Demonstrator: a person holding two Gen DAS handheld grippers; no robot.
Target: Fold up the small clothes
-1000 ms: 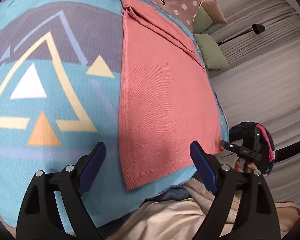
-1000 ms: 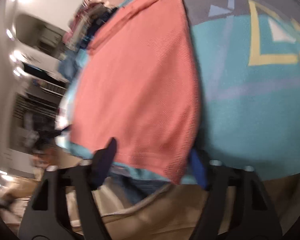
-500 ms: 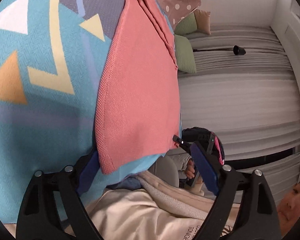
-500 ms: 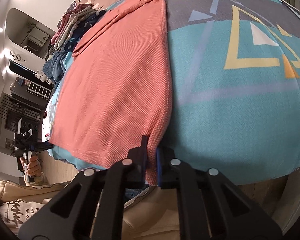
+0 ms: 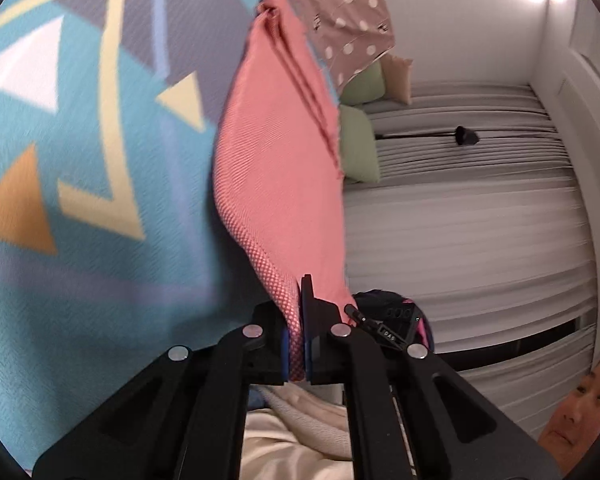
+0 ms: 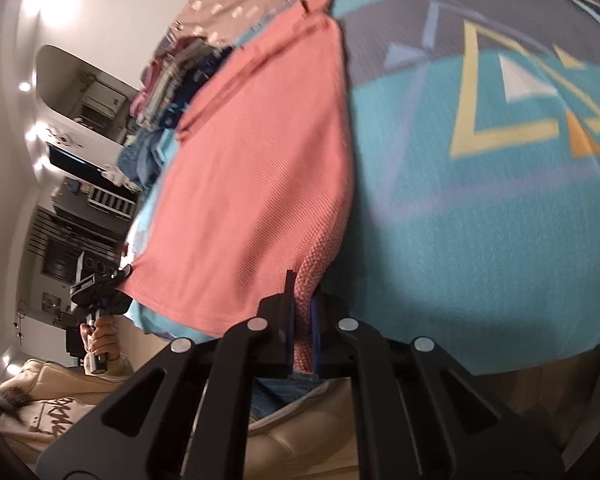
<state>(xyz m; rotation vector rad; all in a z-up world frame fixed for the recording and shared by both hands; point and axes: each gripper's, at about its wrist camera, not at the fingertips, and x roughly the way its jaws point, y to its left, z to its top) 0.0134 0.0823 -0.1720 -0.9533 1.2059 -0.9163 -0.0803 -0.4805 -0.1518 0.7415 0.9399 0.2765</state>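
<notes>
Left wrist — pink garment (image 5: 280,184) pinched between tongs (image 5: 296,344)

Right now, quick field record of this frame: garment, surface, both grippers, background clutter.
garment: pink knit top, lying lengthwise on the bed, near hem lifted at both corners
surface: teal blanket with triangle pattern
left gripper: shut on one near corner of the hem
right gripper: shut on the other near corner
background: polka-dot fabric, green pillows, stacked clothes beyond the top
fold: not yet made
</notes>
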